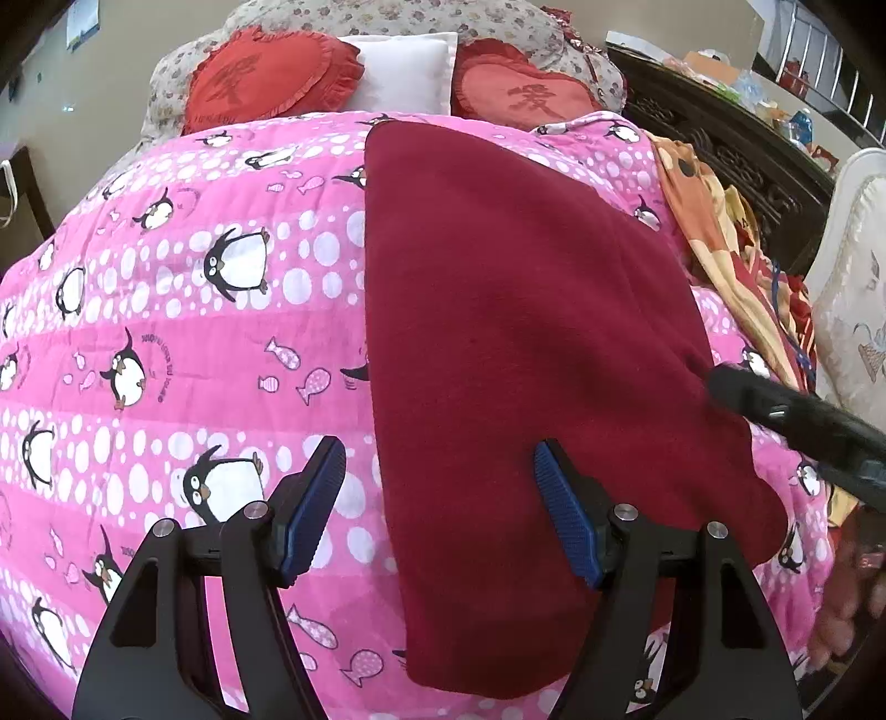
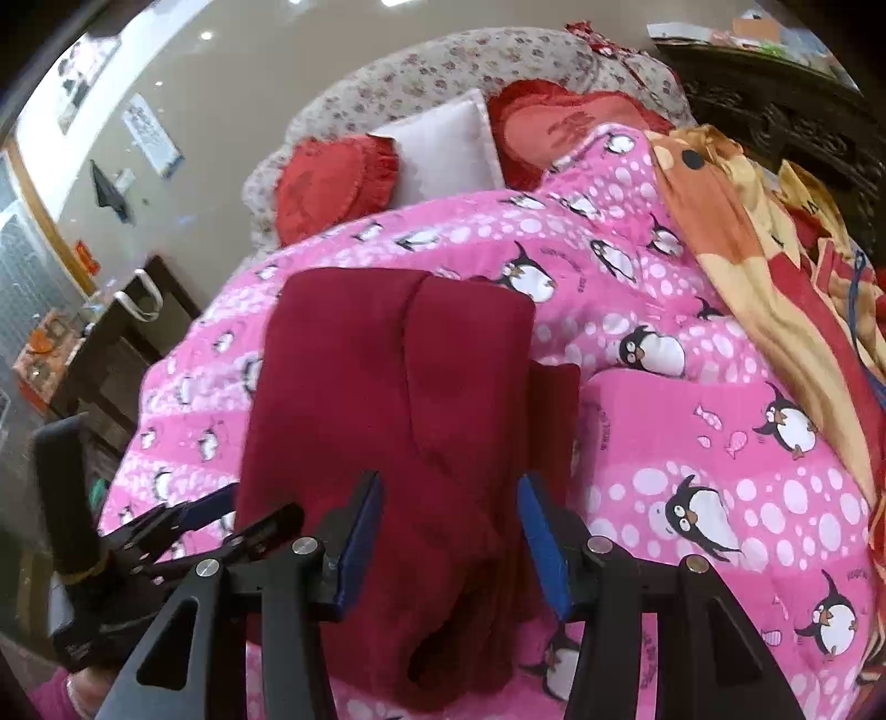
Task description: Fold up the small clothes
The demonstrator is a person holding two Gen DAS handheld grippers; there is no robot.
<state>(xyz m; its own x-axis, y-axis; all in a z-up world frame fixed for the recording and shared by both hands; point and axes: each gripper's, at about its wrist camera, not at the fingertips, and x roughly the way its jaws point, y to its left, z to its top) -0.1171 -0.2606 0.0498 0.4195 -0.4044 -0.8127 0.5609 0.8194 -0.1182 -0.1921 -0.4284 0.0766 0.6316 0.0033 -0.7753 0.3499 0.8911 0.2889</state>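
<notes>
A big bed is covered by a pink penguin quilt, with white dots and little fish all over it. On the quilt lies the dark red garment, soft and fuzzy, folded into a long shape. In the left wrist view it runs from 12 o'clock down to 6 o'clock, a bit right of the middle. In the right wrist view it sits in the middle, with one flap folded over the other. An orange and yellow blanket is bunched along the quilt's edge at 2 o'clock. At the head of the bed, at 12 o'clock, a flowery cushion stands behind two red heart pillows and a white pillow between them. A dark carved wooden board runs beside the bed at 1 o'clock. The left tongs are wide open; one blue pad hangs over the quilt and the other over the garment, and nothing is pinched. The right tongs are open too, with the near end of the garment between the blue pads, but the pads are not pressing on it. In the left wrist view the right tongs poke in at 4 o'clock, by the garment's edge.
</notes>
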